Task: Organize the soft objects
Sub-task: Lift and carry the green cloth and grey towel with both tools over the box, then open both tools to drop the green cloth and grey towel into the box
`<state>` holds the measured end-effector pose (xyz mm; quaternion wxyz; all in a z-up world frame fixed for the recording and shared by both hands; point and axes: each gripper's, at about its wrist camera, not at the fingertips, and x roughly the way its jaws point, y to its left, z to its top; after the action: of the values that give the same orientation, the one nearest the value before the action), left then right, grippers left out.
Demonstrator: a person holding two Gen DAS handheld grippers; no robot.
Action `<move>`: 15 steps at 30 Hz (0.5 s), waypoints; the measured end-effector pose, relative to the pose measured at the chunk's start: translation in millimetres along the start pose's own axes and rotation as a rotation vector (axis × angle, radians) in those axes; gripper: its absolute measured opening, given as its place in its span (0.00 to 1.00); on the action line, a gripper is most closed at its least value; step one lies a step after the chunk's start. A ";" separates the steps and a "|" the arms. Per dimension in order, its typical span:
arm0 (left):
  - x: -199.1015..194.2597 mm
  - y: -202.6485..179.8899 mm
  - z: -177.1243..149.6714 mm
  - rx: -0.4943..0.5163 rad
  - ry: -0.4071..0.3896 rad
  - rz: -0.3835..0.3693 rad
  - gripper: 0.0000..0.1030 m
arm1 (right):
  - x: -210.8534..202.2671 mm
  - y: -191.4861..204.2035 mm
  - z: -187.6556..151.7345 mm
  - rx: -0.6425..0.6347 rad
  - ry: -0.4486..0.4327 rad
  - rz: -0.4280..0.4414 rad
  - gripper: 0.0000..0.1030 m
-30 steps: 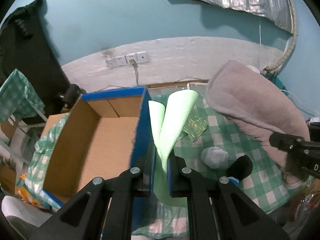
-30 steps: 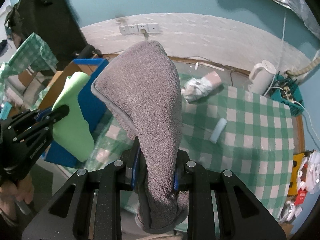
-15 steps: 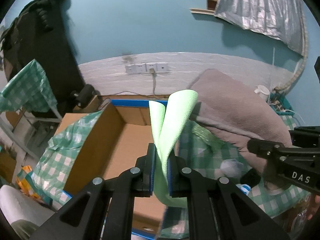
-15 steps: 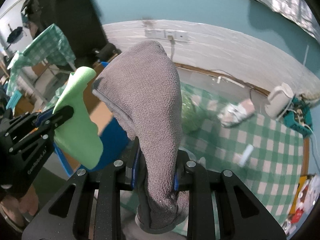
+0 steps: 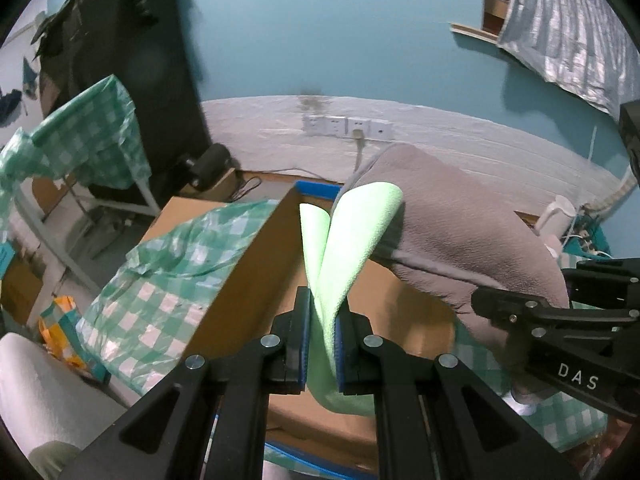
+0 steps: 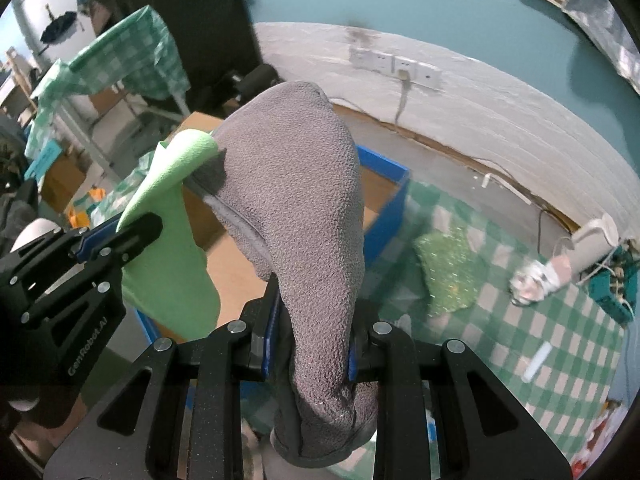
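My left gripper point(image 5: 323, 320) is shut on a light green cloth point(image 5: 348, 240) that stands up folded between the pads, above the open cardboard box point(image 5: 248, 280) with blue edges. My right gripper point(image 6: 310, 328) is shut on a grey fleece cloth point(image 6: 304, 200) that arches up and over the box. In the right wrist view the left gripper point(image 6: 116, 236) and green cloth point(image 6: 168, 264) are at the left, the cloth tips touching. In the left wrist view the grey cloth point(image 5: 460, 224) and right gripper point(image 5: 484, 300) are at the right.
The box point(image 6: 384, 208) sits at the left end of a green checked table point(image 6: 520, 312). On the table lie a glittery green item point(image 6: 448, 268), a white bundle point(image 6: 536, 276) and a pale tube point(image 6: 538, 360). A kettle point(image 6: 592, 240) and wall sockets point(image 6: 396, 66) are behind.
Both grippers have moved left with their cloths, from over the table to over the open box. The grips have not changed.
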<state>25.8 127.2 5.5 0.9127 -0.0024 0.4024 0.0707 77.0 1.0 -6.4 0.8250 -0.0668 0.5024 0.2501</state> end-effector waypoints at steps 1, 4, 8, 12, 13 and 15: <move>2.3 4.6 -0.5 -0.006 0.003 0.006 0.10 | 5.5 4.4 3.0 -0.004 0.009 0.004 0.23; 11.1 18.7 -3.0 -0.026 0.018 0.020 0.10 | 18.1 14.7 10.0 -0.010 0.028 0.012 0.23; 24.6 34.6 -7.4 -0.050 0.042 0.037 0.10 | 32.1 26.1 16.9 -0.022 0.050 0.020 0.23; 39.1 48.1 -10.8 -0.072 0.074 0.047 0.10 | 43.9 35.6 22.8 -0.032 0.067 0.023 0.23; 42.1 51.0 -11.0 -0.078 0.082 0.045 0.10 | 47.3 37.8 24.1 -0.036 0.073 0.023 0.23; 46.1 54.6 -11.1 -0.089 0.094 0.044 0.10 | 53.6 40.5 26.2 -0.044 0.081 0.016 0.23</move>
<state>41.2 186.4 -33.0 0.8901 -0.0375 0.4411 0.1082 98.2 64.1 -34.2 0.8002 -0.0910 0.5305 0.2646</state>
